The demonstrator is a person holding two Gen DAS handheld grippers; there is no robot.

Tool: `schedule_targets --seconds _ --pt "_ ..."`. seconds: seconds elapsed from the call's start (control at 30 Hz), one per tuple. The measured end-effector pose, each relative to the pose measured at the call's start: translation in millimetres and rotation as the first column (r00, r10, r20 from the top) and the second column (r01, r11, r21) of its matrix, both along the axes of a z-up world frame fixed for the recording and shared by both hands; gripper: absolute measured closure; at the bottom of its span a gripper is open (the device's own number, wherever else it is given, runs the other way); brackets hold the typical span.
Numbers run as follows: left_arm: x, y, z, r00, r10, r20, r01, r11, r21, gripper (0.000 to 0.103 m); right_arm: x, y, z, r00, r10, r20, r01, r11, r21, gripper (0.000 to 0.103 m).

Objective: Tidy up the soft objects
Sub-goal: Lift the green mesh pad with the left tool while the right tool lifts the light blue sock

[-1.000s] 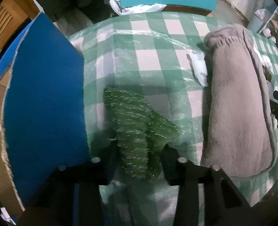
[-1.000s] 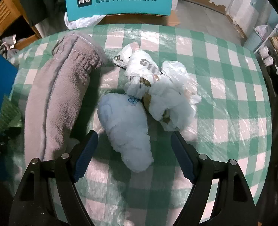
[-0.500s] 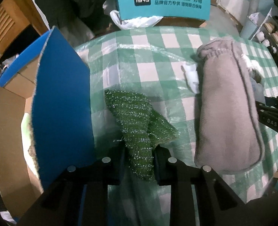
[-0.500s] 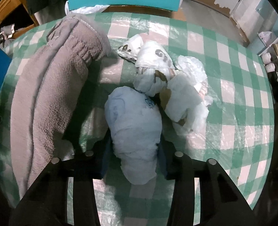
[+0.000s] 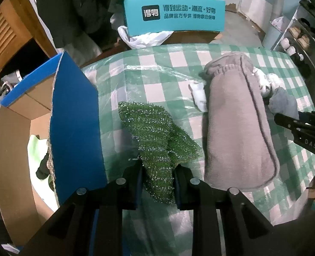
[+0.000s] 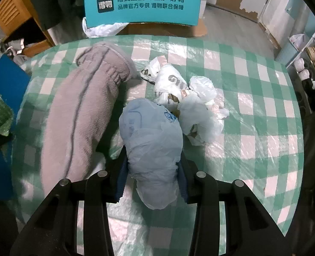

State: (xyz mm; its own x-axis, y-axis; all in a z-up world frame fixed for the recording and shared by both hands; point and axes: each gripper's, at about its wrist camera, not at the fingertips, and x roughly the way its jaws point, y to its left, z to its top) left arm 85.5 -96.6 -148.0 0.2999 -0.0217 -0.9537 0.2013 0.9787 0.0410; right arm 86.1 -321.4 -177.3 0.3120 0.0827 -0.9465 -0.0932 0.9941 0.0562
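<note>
A glittery green cloth (image 5: pixel 155 136) hangs a little above the checked table (image 5: pixel 157 64), and my left gripper (image 5: pixel 158 170) is shut on its near end. In the right wrist view a pale blue plastic bag bundle (image 6: pixel 151 136) is pinched between the pads of my right gripper (image 6: pixel 153 170), which is shut on it. A folded grey fleece garment (image 5: pixel 236 128) lies between the two, also seen as the grey fleece (image 6: pixel 80 115) in the right wrist view. The green cloth (image 6: pixel 0 117) shows at that view's left edge.
An open cardboard box (image 5: pixel 14 149) with a blue flap (image 5: pixel 74 128) stands left of the table, with light green fabric inside. Crumpled white bags (image 6: pixel 191 104) lie right of the bundle. A teal chair back (image 5: pixel 174 15) stands beyond the far edge. The other gripper (image 5: pixel 302 130) shows at right.
Both grippers closed: the left on the green cloth, the right on the pale blue bundle. Both then rose, so the table looks farther and the box interior came into view.
</note>
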Motion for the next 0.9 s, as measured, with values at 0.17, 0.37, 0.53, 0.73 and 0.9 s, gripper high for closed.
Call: schedule_targets --seconds 0.17,0.37,0.53,0.73,0.9 --pt "-3 -2 8 1.000 -0.009 0.019 0.010 1.000 -0.011 0.080 -9 -4 15 1.000 -0.005 0.022 0.005 1.000 0.019 0.064" --pt "-6 -7 19 0.999 -0.022 0.041 0.023 0.999 -0.028 0.080 -18 -1 37 0.998 0.001 0.058 -0.003 0.999 0.037 0.064" --pt "-9 -10 30 0.997 -0.037 0.064 0.040 0.998 -0.038 0.080 -27 2 53 0.996 0.009 0.084 -0.013 0.999 0.045 0.064" --pt "-16 -11 44 0.994 -0.054 0.094 0.058 0.997 -0.043 0.080 -35 8 74 0.993 0.022 0.120 -0.028 0.998 0.048 0.064" --pt "-20 -11 55 0.991 -0.059 0.116 0.065 0.997 -0.048 0.080 -42 14 90 0.987 0.041 0.153 -0.050 0.997 0.052 0.064"
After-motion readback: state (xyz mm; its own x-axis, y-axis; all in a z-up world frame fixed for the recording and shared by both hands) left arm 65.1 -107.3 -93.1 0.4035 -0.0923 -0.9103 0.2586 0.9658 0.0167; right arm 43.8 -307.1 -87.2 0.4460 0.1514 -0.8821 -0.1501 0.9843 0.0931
